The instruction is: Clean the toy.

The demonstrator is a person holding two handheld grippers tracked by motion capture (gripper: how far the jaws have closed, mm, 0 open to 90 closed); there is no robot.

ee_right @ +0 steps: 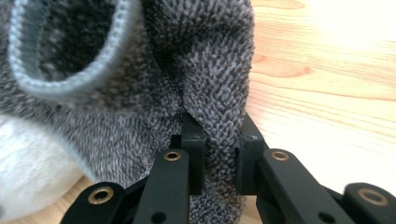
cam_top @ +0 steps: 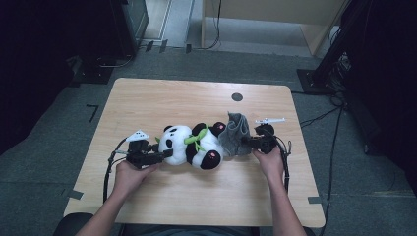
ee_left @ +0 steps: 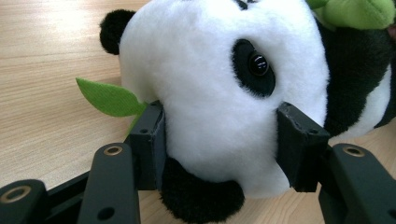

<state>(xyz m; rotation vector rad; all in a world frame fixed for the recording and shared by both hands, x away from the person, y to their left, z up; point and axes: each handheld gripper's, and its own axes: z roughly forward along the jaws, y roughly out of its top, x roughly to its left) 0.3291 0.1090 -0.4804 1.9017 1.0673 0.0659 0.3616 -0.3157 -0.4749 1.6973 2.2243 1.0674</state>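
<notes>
Both soft, light things are already held on the table (cam_top: 147, 196): the plush panda's (cam_top: 192, 143) head is clamped by the left tongs (ee_left: 219, 140), and a fold of the limp grey sock (ee_right: 140, 84), stretchy and best pinched near its cuff, by the right tongs (ee_right: 218, 154).

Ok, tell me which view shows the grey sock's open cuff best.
The right gripper view: the grey sock is close up, its ribbed cuff open, a fold pinched in the right claw. The high view shows it small, beside the panda. The left gripper view gives the panda's head.
</notes>
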